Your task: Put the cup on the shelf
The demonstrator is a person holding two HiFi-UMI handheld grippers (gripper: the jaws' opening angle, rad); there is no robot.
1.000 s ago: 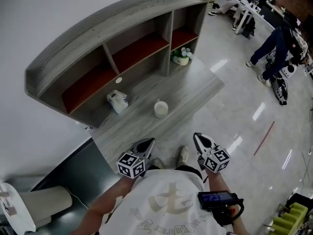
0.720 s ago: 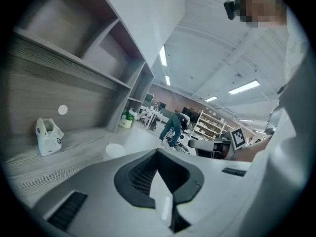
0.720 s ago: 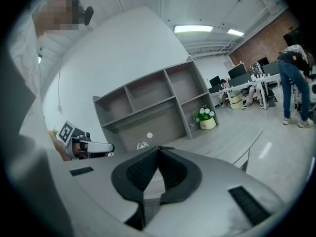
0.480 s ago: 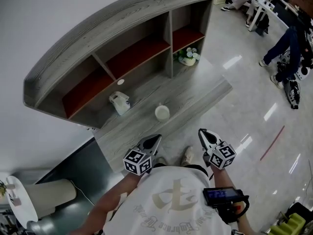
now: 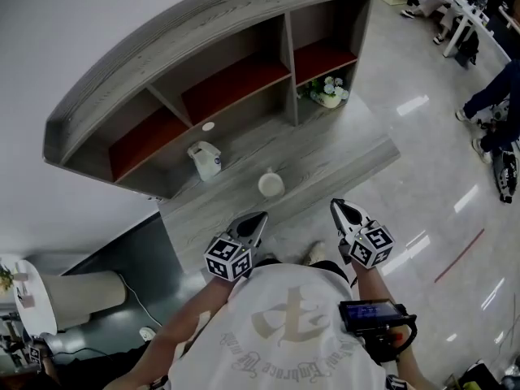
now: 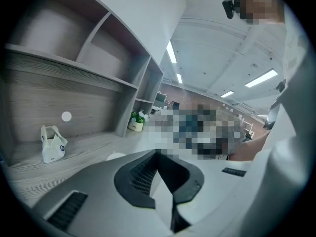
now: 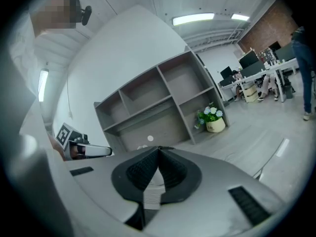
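1. The left gripper [image 5: 258, 218] has its jaws pressed together with nothing between them, and so does the right gripper [image 5: 335, 206].
2. Both are held side by side in front of the person's chest, pointing towards the grey wooden ledge [image 5: 341, 157].
3. The cup [image 5: 270, 184] stands upright on that ledge, ahead of the two grippers and between them, touching neither.
4. A white jug-like container [image 5: 205, 159] sits near the cup's left.
5. A flower pot [image 5: 328, 94] stands in the right-end bay of the shelf [image 5: 236, 80].
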